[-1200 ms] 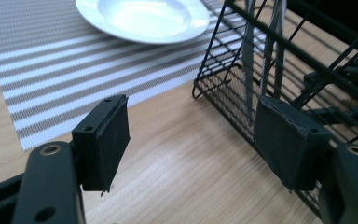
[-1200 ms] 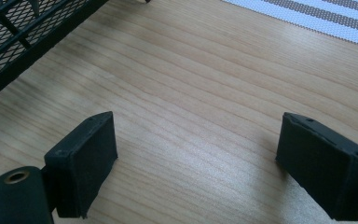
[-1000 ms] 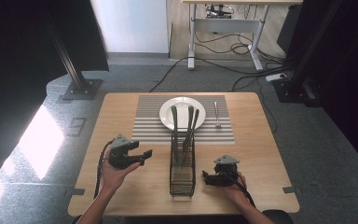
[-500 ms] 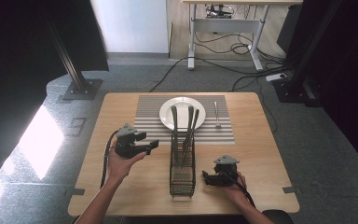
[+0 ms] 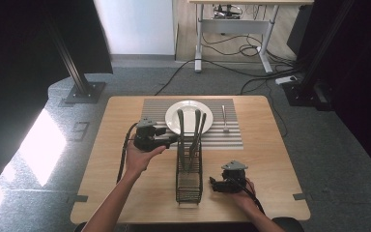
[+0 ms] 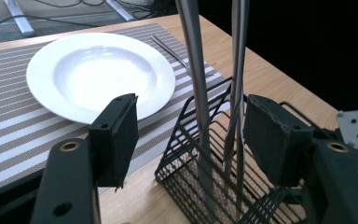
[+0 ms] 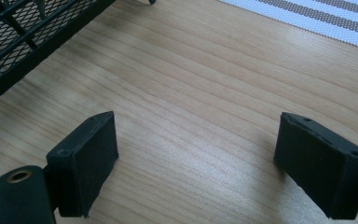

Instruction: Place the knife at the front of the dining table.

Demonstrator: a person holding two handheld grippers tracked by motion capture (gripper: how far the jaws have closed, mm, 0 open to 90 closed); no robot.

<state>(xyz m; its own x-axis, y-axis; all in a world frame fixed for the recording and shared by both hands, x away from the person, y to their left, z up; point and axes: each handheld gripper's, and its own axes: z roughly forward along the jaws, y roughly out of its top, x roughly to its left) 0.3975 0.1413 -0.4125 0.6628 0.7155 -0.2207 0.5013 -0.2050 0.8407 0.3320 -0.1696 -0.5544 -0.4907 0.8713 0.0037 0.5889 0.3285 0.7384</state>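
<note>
Left gripper (image 6: 191, 135), jaws wide but just closing, straddled utensil handles (image 6: 196, 70) in the caddy (image 5: 189, 169) without gripping; one utensil (image 5: 225, 118) already on the mat (image 5: 232, 137); right gripper (image 7: 205, 158) open, empty.

A wooden table (image 5: 125, 121) stands on grey carpet (image 5: 125, 77), sunlight patches (image 5: 38, 150) at the left, a white wall panel (image 5: 135, 24) and cabled desk frame (image 5: 232, 29) far behind, dark curtains (image 5: 9, 48) flanking.

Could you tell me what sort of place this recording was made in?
Probably a lab or office test room: a wooden table on grey carpet, black frame stands beside it, and a desk with trailing cables behind.
</note>
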